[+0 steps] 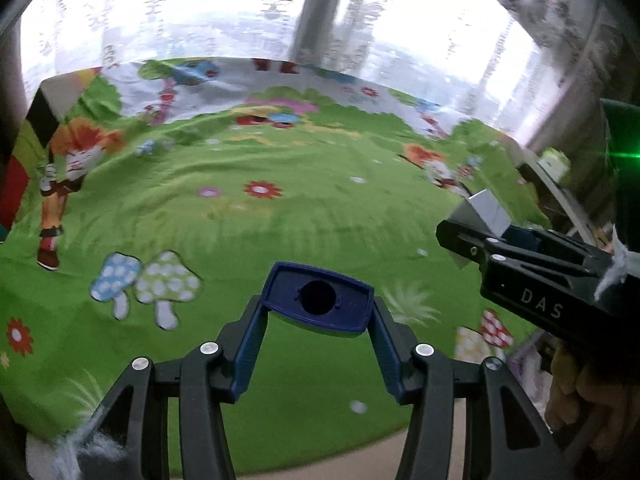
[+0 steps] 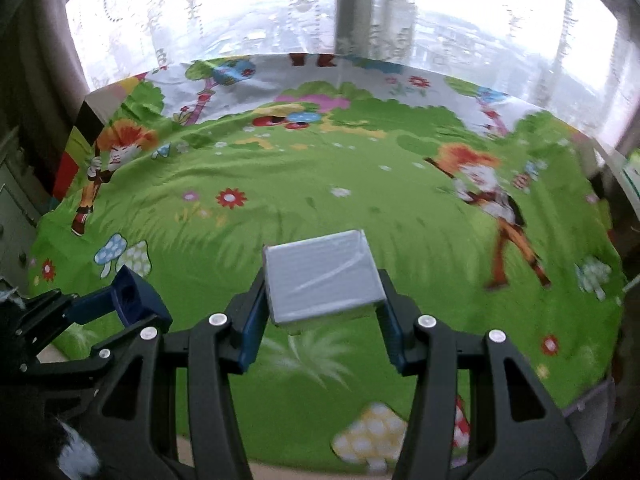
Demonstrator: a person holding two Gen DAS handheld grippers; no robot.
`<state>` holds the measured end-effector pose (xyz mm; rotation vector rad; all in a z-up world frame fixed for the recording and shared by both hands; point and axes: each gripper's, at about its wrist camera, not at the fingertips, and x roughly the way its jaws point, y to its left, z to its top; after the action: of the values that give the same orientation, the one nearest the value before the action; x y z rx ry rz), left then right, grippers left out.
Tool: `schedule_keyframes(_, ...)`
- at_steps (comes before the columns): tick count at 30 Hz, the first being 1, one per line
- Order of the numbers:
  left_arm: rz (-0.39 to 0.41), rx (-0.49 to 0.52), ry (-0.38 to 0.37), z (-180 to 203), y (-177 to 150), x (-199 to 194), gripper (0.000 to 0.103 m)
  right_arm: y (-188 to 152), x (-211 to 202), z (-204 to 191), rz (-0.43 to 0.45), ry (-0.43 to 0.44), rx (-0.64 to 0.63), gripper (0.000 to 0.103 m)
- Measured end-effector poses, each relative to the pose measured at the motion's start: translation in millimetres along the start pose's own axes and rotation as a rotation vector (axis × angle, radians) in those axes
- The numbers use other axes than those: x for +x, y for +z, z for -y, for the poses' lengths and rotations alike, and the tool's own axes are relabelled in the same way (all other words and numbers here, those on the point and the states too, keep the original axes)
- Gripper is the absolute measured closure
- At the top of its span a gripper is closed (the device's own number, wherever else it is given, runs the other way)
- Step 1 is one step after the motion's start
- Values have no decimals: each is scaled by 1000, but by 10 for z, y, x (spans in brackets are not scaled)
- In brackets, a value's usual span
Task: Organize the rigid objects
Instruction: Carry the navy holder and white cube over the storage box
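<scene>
My left gripper (image 1: 318, 308) is shut on a dark blue plastic piece (image 1: 318, 294), a shallow rectangular part with a round hole in its middle, lifted above the bed. My right gripper (image 2: 322, 300) is shut on a pale grey box (image 2: 320, 276) wrapped in clear film, also held off the bed. In the left wrist view the right gripper (image 1: 476, 232) comes in from the right edge with the grey box (image 1: 486, 212) at its tip. From the right wrist view the left gripper (image 2: 132, 304) shows at lower left, carrying the blue piece (image 2: 134, 300).
Below both grippers spreads a bed (image 2: 320, 208) covered by a green cartoon sheet with mushrooms, flowers and figures. A bright window with lace curtains (image 2: 320, 8) runs along the far side. A shelf with small items (image 1: 556, 168) stands at the right; drawers (image 2: 12, 208) at the left.
</scene>
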<state>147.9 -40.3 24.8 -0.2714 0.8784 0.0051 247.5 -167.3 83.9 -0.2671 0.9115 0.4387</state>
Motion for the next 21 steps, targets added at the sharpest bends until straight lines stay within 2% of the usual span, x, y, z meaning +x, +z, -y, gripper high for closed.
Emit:
schedule_keyframes(6, -17, 70, -79, 442, -158, -112, 51, -318, -377, 302, -2, -41, 60, 49)
schedule_keyframes(21, -107, 282, -274, 1749, -561, -174, 51, -1256, -1205, 1336, -19, -224, 239, 49)
